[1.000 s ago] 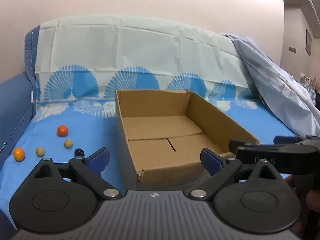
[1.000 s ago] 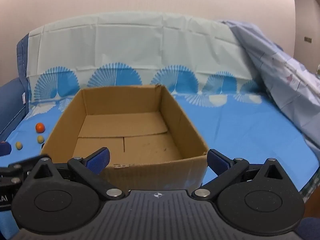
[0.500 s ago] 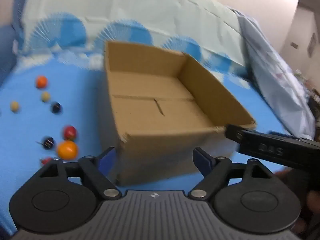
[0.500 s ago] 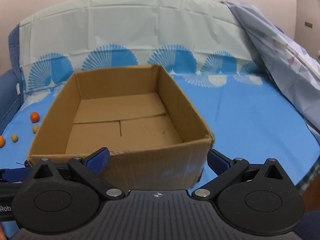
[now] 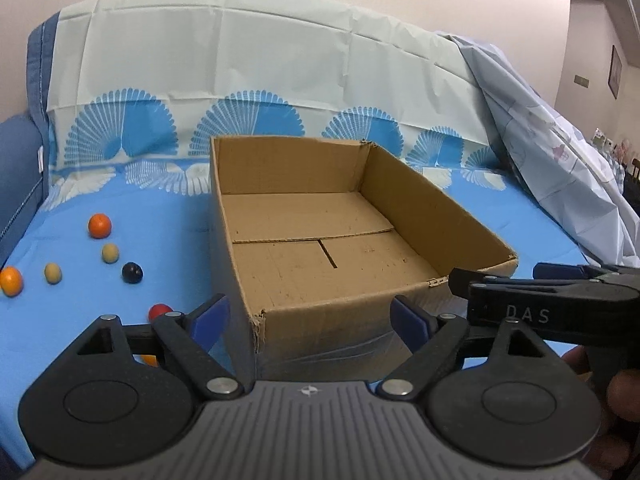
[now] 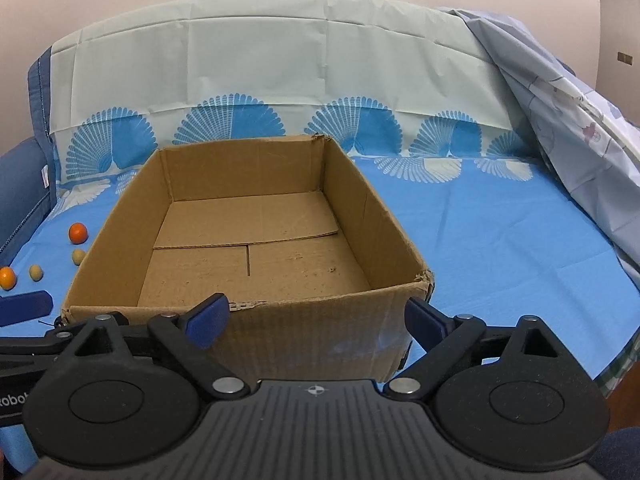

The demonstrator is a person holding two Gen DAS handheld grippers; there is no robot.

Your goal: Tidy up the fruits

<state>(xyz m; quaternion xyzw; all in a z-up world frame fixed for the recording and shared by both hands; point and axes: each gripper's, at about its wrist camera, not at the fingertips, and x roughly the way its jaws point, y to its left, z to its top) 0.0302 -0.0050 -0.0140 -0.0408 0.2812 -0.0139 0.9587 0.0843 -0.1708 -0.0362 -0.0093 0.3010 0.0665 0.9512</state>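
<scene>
Left gripper (image 5: pixel 310 318): jaws opening, nothing between them. Right gripper (image 6: pixel 316 320): jaws closing, nothing gripped. Cardboard box (image 6: pixel 320 336) directly ahead of both, empty. Fruits (image 5: pixel 100 226) lie loose on blue cloth (image 5: pixel 160 232), left of the left gripper.

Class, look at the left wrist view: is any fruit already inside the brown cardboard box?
No: the brown cardboard box shows only its bare floor.

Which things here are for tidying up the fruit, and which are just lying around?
For the job:
- orange fruits
- tan fruits
- dark fruit
- red fruit
- cardboard box, nothing in it

Just there:
- blue patterned cloth
- pale sheet
</scene>
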